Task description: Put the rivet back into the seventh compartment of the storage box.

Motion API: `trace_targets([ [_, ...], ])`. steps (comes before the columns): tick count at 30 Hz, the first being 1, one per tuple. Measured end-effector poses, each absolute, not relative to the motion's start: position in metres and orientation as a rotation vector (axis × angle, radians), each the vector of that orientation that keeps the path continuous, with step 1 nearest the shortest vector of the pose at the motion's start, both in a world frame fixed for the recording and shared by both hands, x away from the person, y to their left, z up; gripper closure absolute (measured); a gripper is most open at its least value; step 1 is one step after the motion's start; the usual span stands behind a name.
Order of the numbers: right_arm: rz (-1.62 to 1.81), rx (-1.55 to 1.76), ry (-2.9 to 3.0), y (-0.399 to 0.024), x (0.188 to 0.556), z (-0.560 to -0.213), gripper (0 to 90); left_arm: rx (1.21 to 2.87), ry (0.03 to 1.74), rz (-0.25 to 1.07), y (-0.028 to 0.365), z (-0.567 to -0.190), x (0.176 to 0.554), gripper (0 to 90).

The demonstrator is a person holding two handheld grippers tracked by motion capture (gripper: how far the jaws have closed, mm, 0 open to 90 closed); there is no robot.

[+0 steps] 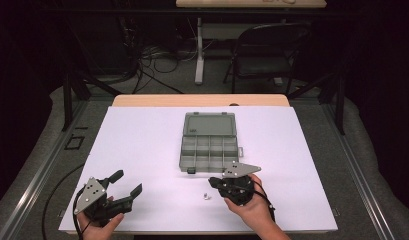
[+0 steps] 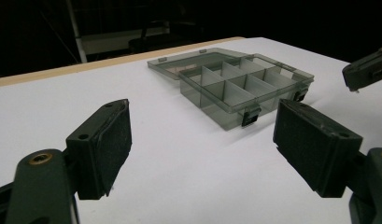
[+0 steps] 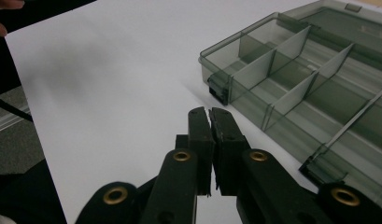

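A wooden table (image 1: pixel 142 100) carries a white sheet (image 1: pixel 142 150) covering nearly all its top. On the sheet, toward the far middle, lies an open grey compartment box (image 1: pixel 210 149), lid flat behind it. A small white piece (image 1: pixel 206 196) lies near the front edge.

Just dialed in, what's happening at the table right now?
A person holds a gripper in each hand at a white-covered table. An open grey compartment box lies in the middle, lid folded back; the compartments that can be seen look empty. The right gripper has its jaws shut, close to the box's near corner; whether anything is pinched between them cannot be told. A small pale part lies on the table beside that hand. The left gripper is off to the left with jaws open, holding nothing.
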State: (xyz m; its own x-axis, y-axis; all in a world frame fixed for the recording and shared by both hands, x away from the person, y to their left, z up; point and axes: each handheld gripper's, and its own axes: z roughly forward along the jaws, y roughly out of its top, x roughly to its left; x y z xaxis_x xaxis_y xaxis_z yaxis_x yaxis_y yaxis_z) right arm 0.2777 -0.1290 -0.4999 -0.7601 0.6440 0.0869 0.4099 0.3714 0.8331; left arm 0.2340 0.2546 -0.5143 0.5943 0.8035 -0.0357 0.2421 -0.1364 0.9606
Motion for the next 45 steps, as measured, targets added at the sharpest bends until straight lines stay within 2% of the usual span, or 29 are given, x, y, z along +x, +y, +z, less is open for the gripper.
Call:
trace_targets([
  [19,1.315,0.944,2.291,-0.143,0.312,-0.468,87.6,1.684,0.878,0.609,0.254,-0.514,0.234,19.3],
  [45,1.277,1.047,2.267,-0.138,0.359,-0.482,87.6,1.679,0.879,0.608,0.254,-0.514,0.234,19.3],
])
